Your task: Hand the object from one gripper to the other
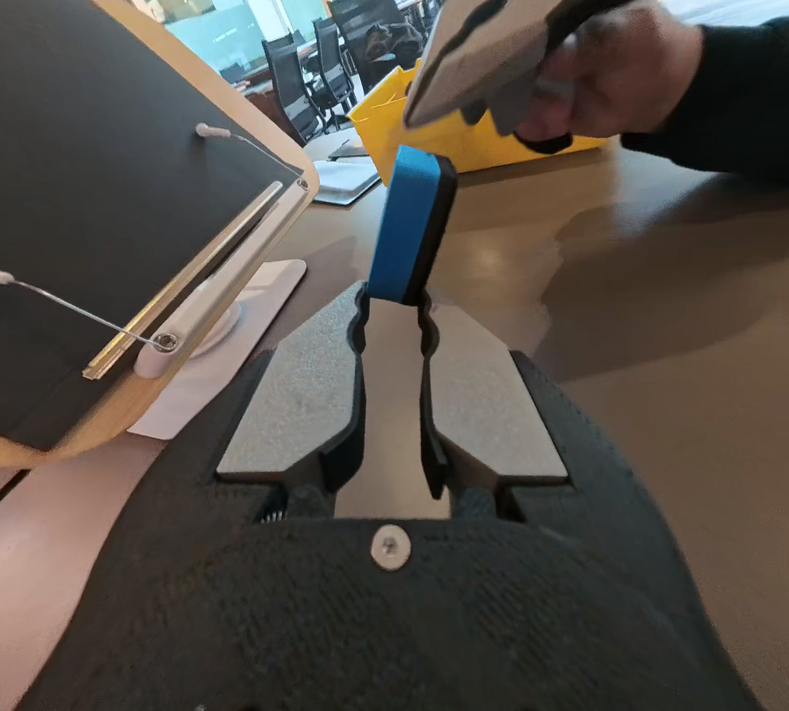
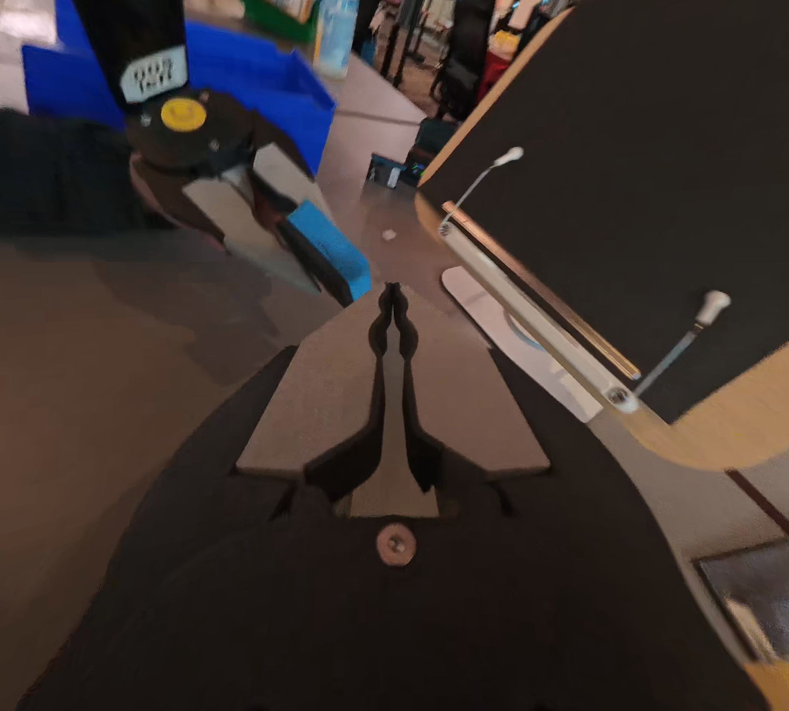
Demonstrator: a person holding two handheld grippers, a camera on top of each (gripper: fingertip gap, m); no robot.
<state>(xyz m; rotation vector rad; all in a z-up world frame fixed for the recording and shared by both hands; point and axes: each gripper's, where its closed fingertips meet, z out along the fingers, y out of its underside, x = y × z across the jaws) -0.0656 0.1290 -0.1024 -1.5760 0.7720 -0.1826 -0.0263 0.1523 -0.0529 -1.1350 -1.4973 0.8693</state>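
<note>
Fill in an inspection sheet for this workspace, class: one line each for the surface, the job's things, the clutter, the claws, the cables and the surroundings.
Surface: brown table, glossy, with reflections.
Job's things: blue-and-black eraser block, pinched at its lower end and standing up from the left claw's tips.
Clutter: yellow bin, blue bin, notebook, black board on a stand.
Claws: left claw shut on the block; right claw shut and empty, its tips close to the block's free end but apart from it.
Cables: thin metal wire clipped across the board.
Surroundings: office chairs, desks, glass partitions.
</note>
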